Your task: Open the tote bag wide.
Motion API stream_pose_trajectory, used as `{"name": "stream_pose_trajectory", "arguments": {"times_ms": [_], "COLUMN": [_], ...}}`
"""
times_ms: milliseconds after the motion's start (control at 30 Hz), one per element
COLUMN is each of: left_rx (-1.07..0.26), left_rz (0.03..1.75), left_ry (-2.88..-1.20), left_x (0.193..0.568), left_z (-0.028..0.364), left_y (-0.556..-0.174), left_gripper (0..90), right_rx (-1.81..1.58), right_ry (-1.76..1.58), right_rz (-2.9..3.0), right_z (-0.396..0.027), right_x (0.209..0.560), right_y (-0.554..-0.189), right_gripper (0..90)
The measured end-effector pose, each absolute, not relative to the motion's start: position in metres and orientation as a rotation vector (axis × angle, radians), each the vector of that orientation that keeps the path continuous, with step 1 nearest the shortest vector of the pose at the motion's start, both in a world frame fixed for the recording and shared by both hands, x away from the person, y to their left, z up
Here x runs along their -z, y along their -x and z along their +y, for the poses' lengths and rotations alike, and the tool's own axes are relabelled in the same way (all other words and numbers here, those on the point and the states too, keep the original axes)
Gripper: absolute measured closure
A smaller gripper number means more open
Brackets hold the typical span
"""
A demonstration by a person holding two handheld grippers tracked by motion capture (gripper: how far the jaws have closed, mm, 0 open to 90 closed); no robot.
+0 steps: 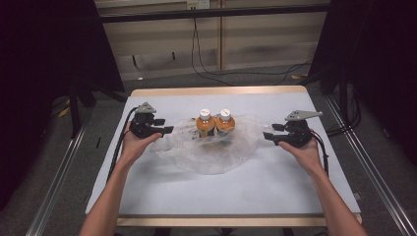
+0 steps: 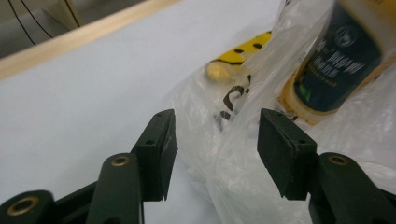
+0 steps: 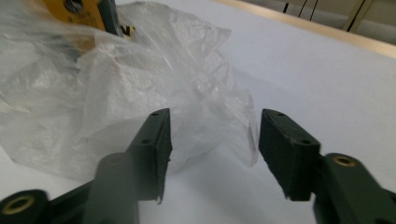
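I'm holding 2 grippers over the white table (image 1: 275, 191), 1 each side of a clear plastic bag (image 1: 216, 152) lying mid-table. 2 orange bottles (image 1: 215, 123) w/ white caps are standing upright side by side at the bag's far part, touching or nearly so.

Left gripper (image 1: 167, 130) is sitting just beside the bag's left edge, jaws released, spread wide. In the left gripper view, I'm seeing the gripper (image 2: 215, 144) w/ crumpled bag film (image 2: 233, 177) bulging into the gap btwn the jaws, not pinched. Behind it, a dark-labelled bottle (image 2: 336, 60) and sth yellow w/ black spots (image 2: 243, 49) inside the bag; can't tell what it is.

Right gripper (image 1: 268, 136) is pointing at the bag's right edge, also released. In the right gripper view, that gripper (image 3: 212, 144) is framing the bag's rumpled edge (image 3: 219, 107), jaws apart.
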State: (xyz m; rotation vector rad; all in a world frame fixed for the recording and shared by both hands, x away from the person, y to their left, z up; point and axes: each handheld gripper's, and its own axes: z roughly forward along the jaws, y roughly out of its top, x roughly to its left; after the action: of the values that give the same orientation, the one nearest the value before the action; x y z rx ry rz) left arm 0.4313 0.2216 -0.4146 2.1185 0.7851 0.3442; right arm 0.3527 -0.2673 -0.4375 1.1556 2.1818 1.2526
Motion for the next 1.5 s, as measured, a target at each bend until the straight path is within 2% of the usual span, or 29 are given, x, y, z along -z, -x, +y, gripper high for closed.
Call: {"name": "stream_pose_trajectory", "arguments": {"times_ms": [167,200,267,333,367,433,533,767,867,967,1000,1033,1233,1500], "left_rx": [-0.356,-0.356,-0.337,-0.324,-0.308,-0.272,-0.238,-0.202,-0.189,-0.192,-0.182,-0.176,-0.163,-0.192], "left_rz": [0.715,0.693,0.649,0.592,0.571,0.522,0.515,0.514,0.538,0.495,0.556,0.519,0.547,0.517], "left_ry": [-2.108,-2.112,-2.122,-2.149,-2.161,-2.208,-2.280,-2.363,-2.370,-2.447,-2.392,-2.441,-2.448,-2.536], "left_x": [0.396,0.393,0.388,0.384,0.384,0.389,0.402,0.424,0.433,0.438,0.444,0.444,0.457,0.464], "left_z": [0.216,0.213,0.202,0.191,0.184,0.171,0.155,0.141,0.136,0.135,0.133,0.134,0.129,0.134], "left_y": [-0.415,-0.412,-0.407,-0.404,-0.403,-0.405,-0.411,-0.421,-0.420,-0.423,-0.421,-0.423,-0.422,-0.421], "left_gripper": [46.2,47.2,48.3,53.8,57.4,69.7,76.7,76.5,76.5,76.1,76.2,76.5,76.3,78.1], "right_rx": [-1.309,-1.348,-1.366,-1.387,-1.394,-1.391,-1.339,-1.221,-1.183,-1.154,-1.138,-1.123,-1.045,-0.922], "right_ry": [-1.086,-1.060,-1.048,-1.004,-0.990,-0.962,-0.978,-1.046,-1.038,-1.022,-1.013,-1.017,-0.977,-0.825], "right_rz": [2.147,2.151,2.158,2.197,2.204,2.248,2.313,2.425,2.487,2.533,2.537,2.547,2.634,2.755], "right_z": [-0.261,-0.253,-0.248,-0.235,-0.228,-0.213,-0.195,-0.179,-0.174,-0.168,-0.167,-0.167,-0.169,-0.167], "right_x": [0.413,0.402,0.399,0.391,0.389,0.389,0.396,0.426,0.438,0.447,0.450,0.452,0.468,0.471], "right_y": [-0.343,-0.344,-0.346,-0.353,-0.357,-0.371,-0.390,-0.417,-0.416,-0.411,-0.410,-0.408,-0.399,-0.381], "right_gripper": [40.7,48.3,51.8,72.3,75.6,89.1,90.0,90.0,90.0,90.0,90.0,90.0,90.0,90.0]}}
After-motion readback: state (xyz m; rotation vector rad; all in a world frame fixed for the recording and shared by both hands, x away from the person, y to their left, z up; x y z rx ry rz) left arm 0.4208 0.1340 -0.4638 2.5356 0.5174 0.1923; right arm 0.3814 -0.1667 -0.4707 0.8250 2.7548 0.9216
